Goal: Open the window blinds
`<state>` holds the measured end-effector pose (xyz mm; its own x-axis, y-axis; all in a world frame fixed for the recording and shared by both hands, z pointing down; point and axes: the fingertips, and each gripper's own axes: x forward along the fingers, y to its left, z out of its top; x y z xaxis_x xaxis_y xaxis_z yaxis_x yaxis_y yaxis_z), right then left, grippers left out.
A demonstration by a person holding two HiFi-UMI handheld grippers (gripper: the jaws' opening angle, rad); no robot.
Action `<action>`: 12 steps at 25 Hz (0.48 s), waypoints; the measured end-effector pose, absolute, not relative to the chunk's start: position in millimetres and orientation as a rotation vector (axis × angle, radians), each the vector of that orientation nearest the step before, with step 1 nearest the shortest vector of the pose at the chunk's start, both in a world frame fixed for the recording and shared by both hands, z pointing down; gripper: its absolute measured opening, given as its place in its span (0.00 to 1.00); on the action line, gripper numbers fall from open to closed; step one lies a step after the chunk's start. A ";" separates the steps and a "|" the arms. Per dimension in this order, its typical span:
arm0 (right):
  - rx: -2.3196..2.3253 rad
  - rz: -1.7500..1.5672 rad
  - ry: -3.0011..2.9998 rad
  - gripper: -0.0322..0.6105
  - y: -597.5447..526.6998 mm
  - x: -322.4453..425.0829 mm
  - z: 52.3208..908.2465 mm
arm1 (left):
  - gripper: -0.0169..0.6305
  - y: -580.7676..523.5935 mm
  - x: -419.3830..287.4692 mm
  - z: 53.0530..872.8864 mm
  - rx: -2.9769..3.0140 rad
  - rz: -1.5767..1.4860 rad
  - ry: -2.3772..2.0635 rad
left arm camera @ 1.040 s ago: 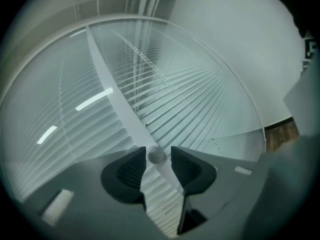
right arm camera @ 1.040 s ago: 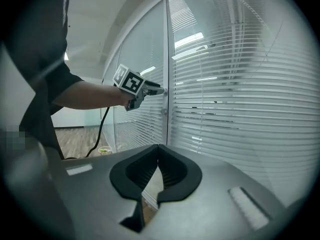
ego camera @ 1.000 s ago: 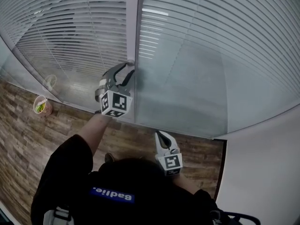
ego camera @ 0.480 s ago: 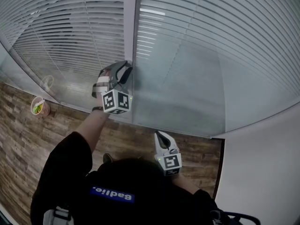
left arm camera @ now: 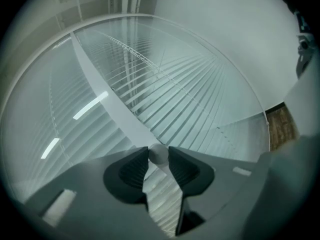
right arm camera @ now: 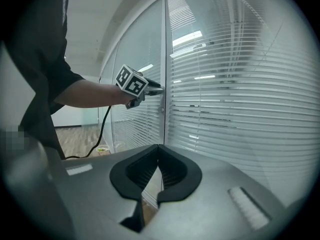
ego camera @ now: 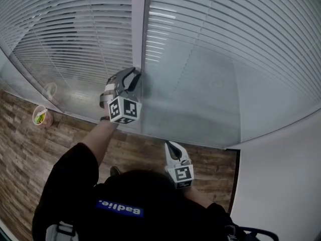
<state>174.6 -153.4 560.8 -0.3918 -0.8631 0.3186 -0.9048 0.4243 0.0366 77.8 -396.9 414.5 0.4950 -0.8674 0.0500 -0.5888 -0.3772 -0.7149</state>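
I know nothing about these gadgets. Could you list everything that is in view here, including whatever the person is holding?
blinds: two panels, white, behind glass on either side of the post
post: one, pale grey, upright between the panels
knob: one, pale grey, on the post
floor: one, brown wood, below the glass
cup: one, pale with something green inside, on the floor at left
wall: one, white, at right
cable: one, black, hanging under the person's left arm
sleeve: one, black, left arm
left gripper: one, grey, jaws just closing, pinching the knob
right gripper: one, grey, jaws together, empty, held low
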 end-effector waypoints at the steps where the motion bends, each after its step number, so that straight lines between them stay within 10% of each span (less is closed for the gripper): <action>1: 1.531 0.199 -2.392 0.05 -154.5 174.2 558.5 | 0.21 -397.2 77.7 414.4 -2.124 -0.552 1.202; 12: 1.539 0.225 -2.391 0.05 -156.5 177.2 565.8 | 0.21 -399.7 73.5 410.0 -2.497 -0.301 1.357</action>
<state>177.2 -156.5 565.8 -0.3885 -0.8633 0.3222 -0.9082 0.4179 0.0244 73.5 -399.7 410.0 0.5364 -0.8426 0.0476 -0.7836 -0.5182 -0.3427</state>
